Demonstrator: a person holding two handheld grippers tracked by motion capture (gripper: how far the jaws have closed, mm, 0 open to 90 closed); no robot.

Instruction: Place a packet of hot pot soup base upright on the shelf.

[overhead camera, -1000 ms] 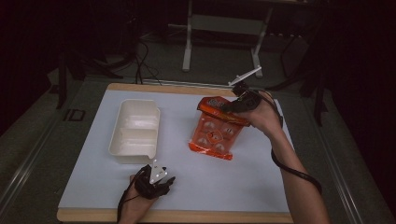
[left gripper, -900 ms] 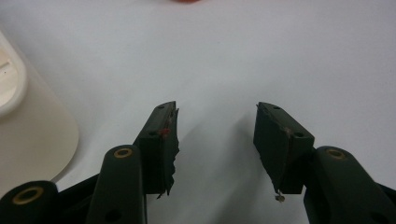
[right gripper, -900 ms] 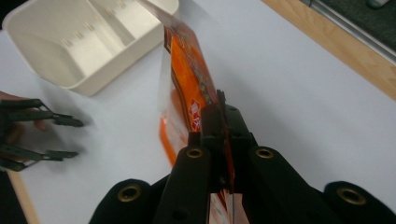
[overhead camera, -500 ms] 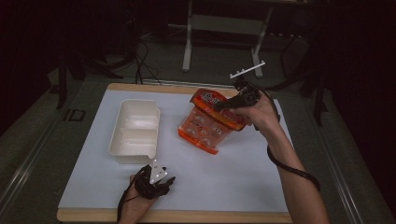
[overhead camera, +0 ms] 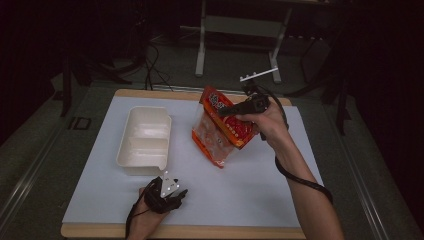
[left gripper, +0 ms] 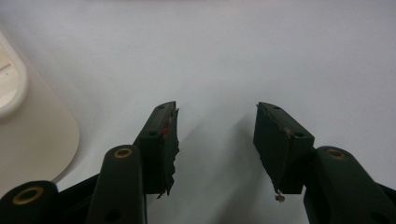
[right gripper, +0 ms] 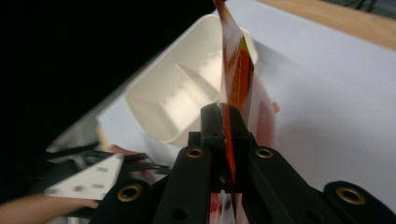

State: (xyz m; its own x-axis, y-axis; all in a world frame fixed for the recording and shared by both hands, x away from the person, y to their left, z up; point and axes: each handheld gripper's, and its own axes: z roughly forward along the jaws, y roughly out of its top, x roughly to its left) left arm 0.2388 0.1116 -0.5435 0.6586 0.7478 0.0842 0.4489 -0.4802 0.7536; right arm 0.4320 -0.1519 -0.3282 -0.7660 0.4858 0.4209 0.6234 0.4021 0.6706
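A red and clear snack bag [overhead camera: 221, 131] hangs tilted above the white mat, its lower corner near the surface. My right gripper [overhead camera: 226, 110] is shut on the bag's upper edge; in the right gripper view the bag [right gripper: 236, 84] runs edge-on between the closed jaws [right gripper: 227, 122]. A white two-compartment tray [overhead camera: 145, 140] lies left of the bag, and the tray [right gripper: 180, 100] sits beyond it in the right gripper view. My left gripper [overhead camera: 181, 192] rests low near the mat's front edge, open with nothing between its fingers [left gripper: 161, 140]. The tray's rounded corner [left gripper: 35, 123] is at its left.
The white mat [overhead camera: 240, 190] covers a wooden table [overhead camera: 185, 232]. A metal stand [overhead camera: 202, 37] and cables stand on the dark floor behind the table.
My right gripper has carried the bag leftward and lifted it, tilting it toward the tray. The left gripper has stayed in place.
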